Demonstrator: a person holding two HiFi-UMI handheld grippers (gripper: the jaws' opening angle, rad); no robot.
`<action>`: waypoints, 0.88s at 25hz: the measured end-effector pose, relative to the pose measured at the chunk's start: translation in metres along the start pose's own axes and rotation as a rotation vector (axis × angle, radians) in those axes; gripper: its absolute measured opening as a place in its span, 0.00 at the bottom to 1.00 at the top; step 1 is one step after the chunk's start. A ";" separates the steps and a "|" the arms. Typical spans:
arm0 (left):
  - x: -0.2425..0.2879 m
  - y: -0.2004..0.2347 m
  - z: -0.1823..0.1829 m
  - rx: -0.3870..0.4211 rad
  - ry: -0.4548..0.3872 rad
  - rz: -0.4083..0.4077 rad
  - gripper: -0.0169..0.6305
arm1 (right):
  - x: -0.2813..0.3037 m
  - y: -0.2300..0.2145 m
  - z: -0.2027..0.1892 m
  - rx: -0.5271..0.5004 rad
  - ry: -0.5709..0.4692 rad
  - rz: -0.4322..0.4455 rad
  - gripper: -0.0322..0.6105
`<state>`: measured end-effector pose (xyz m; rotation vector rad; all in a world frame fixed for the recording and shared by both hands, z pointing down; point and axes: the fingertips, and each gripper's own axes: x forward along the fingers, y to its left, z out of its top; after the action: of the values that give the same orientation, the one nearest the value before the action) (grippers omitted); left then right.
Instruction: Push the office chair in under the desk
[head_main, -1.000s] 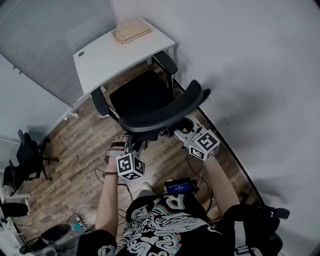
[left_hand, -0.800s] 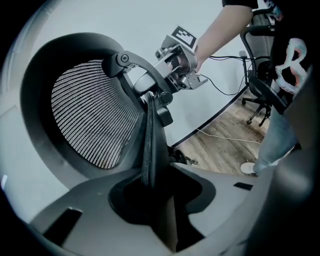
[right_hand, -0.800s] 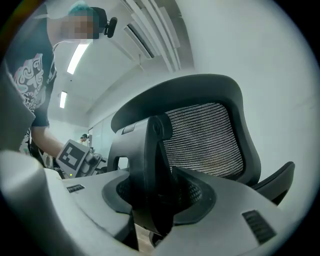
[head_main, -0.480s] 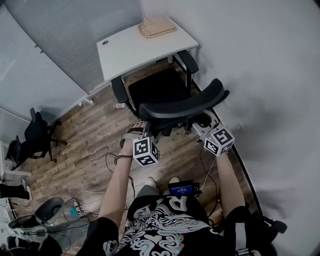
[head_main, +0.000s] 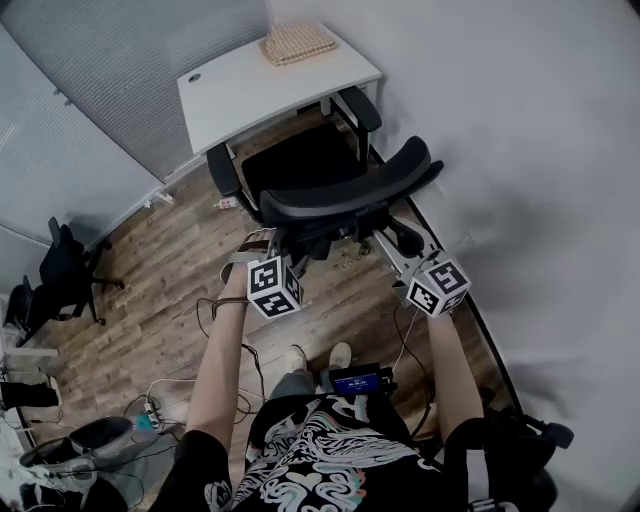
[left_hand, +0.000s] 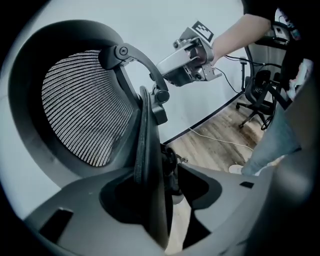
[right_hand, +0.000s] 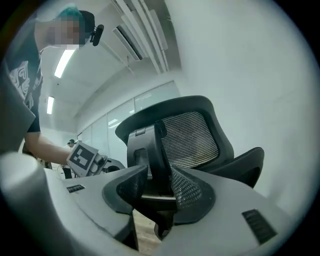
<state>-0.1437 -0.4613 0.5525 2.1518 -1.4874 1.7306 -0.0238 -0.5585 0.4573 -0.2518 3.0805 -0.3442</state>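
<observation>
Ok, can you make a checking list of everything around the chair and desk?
Surface: wood floor; white desk holds only a woven mat.
Job's things: office chair faces the desk, most of its seat not under it.
Clutter: unclear grey items on the floor.
Grippers: left gripper just opened, chair's back edge between its jaws; right gripper shut on the chair's back post.
Cables: loose cables, power strip on floor.
Surroundings: white wall, grey blinds, second black chair.
</observation>
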 end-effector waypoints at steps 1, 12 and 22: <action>-0.001 0.000 -0.001 -0.003 -0.001 -0.003 0.41 | -0.004 0.002 0.000 0.001 -0.001 -0.007 0.31; 0.003 -0.004 0.001 -0.006 -0.001 -0.034 0.43 | -0.039 0.028 -0.016 0.018 0.011 -0.094 0.31; -0.058 0.014 0.000 -0.043 -0.202 0.080 0.28 | -0.050 0.067 0.000 -0.056 -0.062 -0.295 0.22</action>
<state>-0.1496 -0.4308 0.5010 2.3363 -1.6605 1.5252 0.0154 -0.4862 0.4427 -0.7086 2.9929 -0.2512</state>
